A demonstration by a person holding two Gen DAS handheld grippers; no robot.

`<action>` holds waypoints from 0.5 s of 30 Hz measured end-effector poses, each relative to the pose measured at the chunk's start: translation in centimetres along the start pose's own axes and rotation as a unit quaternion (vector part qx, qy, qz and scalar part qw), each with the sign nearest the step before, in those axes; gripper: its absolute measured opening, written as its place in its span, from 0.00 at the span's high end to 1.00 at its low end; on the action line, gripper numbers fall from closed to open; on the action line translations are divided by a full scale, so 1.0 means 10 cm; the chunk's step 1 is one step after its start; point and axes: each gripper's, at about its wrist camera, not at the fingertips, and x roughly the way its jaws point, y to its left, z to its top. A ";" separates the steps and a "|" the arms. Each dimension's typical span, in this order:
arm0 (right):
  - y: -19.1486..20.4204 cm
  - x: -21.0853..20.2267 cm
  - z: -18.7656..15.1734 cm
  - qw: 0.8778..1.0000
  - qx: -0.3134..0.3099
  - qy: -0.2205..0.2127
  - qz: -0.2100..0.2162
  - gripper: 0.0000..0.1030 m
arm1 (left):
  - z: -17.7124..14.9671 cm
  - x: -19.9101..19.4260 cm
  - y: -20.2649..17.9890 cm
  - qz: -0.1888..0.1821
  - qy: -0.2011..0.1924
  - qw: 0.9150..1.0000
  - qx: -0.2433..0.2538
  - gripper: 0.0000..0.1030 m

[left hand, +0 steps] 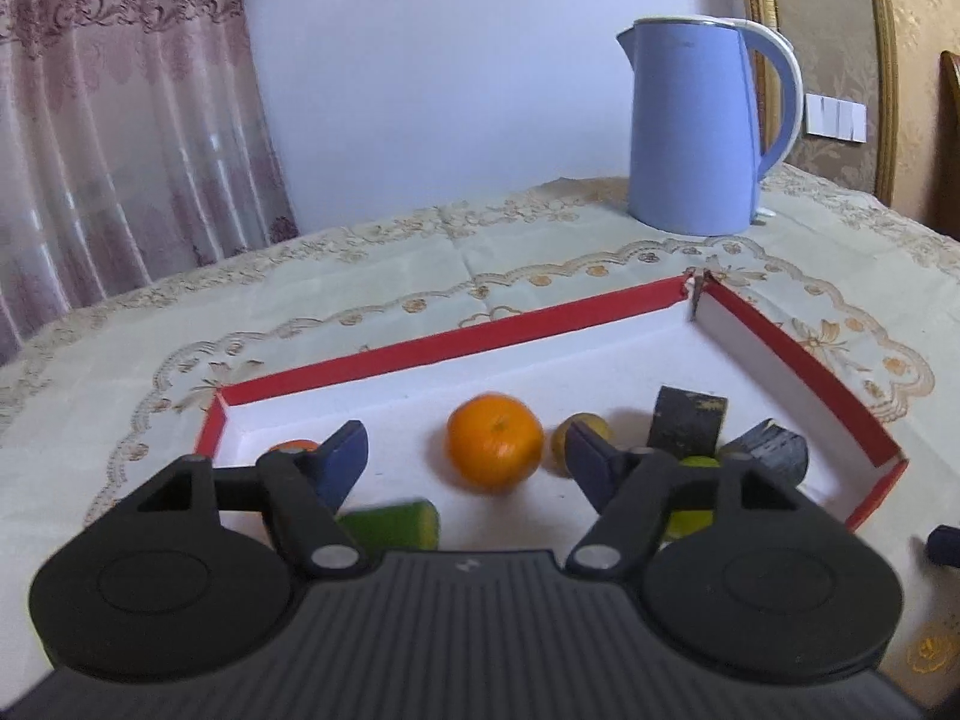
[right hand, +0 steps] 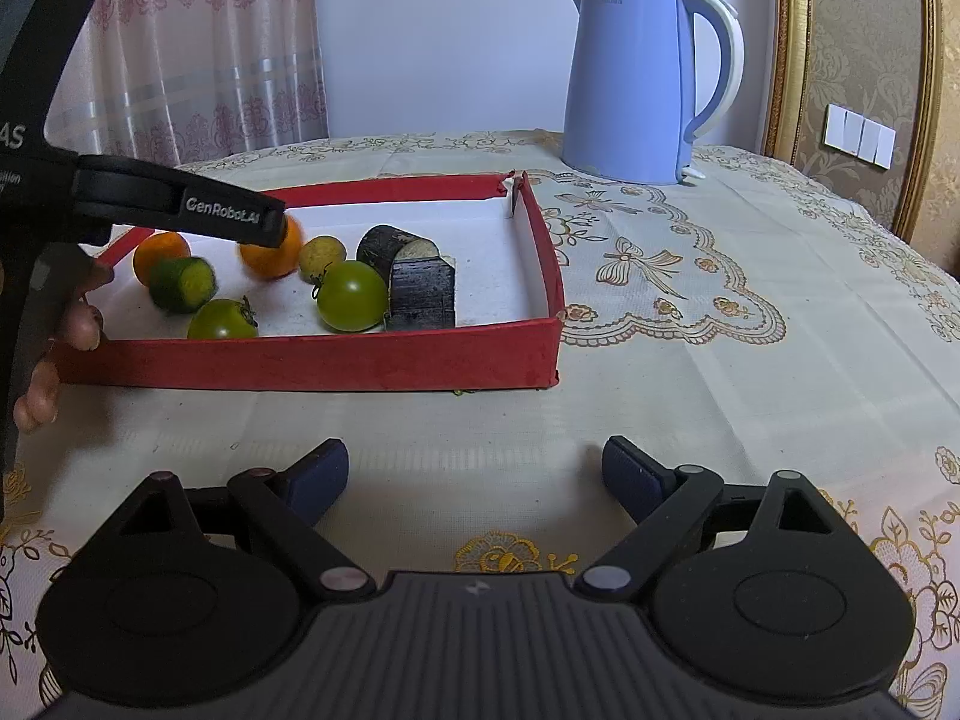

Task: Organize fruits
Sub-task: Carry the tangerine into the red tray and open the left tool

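A red-walled tray [left hand: 414,349] [right hand: 312,363] with a white floor holds the fruit. My left gripper [left hand: 467,456] is open over the tray, its jaws on either side of an orange [left hand: 493,441] [right hand: 277,255] that lies on the floor just beyond them. A second orange [left hand: 293,447] [right hand: 159,252], a cucumber piece [left hand: 393,523] [right hand: 183,284], a small yellowish fruit [left hand: 577,433] [right hand: 322,258], two green tomatoes [right hand: 351,295] [right hand: 221,319] and two dark eggplant pieces [left hand: 687,423] [right hand: 422,294] also lie inside. My right gripper [right hand: 474,477] is open and empty above the tablecloth in front of the tray.
A blue electric kettle [left hand: 699,126] [right hand: 636,81] stands behind the tray on the embroidered tablecloth [right hand: 720,312]. A curtain [left hand: 120,120] hangs at the back left. A wall switch [right hand: 859,135] is on the right.
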 end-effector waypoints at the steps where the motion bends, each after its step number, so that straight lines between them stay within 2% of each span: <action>1: 0.00 0.00 0.00 1.000 0.000 0.000 0.000 0.10 | 0.00 -0.01 0.00 -0.002 0.000 1.000 0.000 0.31; 9: 0.00 0.00 0.00 1.000 0.000 0.000 0.000 0.10 | -0.05 -0.24 0.11 -0.009 -0.009 1.000 -0.019 0.31; 15: 0.00 0.00 0.00 1.000 0.000 0.000 0.000 0.10 | -0.16 -0.61 0.15 -0.016 -0.026 0.999 -0.030 0.23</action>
